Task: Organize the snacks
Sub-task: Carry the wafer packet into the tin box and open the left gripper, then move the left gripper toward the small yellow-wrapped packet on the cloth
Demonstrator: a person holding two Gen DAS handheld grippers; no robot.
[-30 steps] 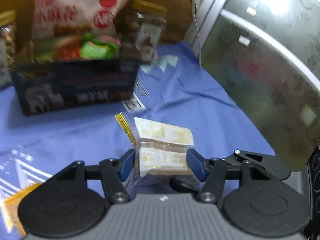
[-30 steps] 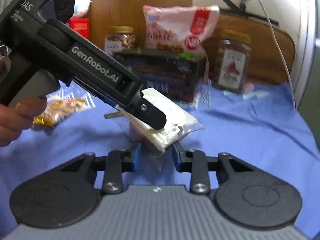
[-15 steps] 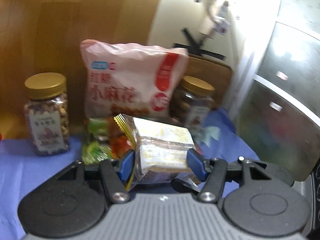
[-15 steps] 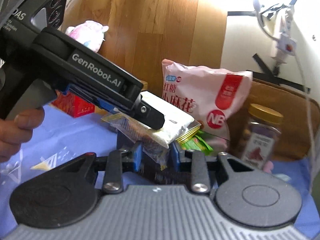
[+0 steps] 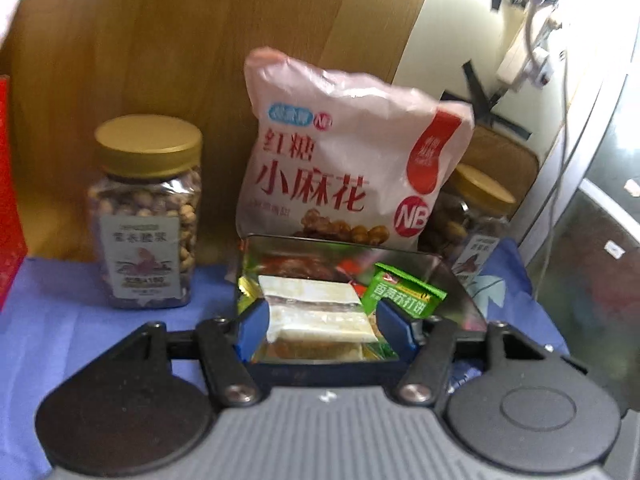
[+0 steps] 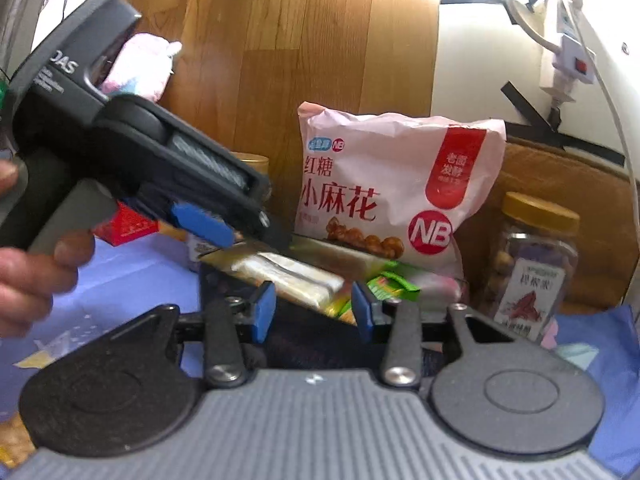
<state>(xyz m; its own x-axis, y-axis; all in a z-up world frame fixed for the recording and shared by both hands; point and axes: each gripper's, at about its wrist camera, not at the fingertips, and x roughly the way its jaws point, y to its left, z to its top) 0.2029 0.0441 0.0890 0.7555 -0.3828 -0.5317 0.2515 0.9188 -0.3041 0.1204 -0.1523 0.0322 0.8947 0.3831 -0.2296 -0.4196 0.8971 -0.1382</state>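
Snack packet (one), two jars, one pink bag

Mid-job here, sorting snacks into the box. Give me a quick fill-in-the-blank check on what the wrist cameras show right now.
1. The pink snack bag stands directly ___ the open box.
2. In the left wrist view, the nut jar to the left of the bag has a ___ lid.
3. The small packet lying in the box beside the clear-wrapped pastry is ___ in colour.

Missing words: behind; gold; green.
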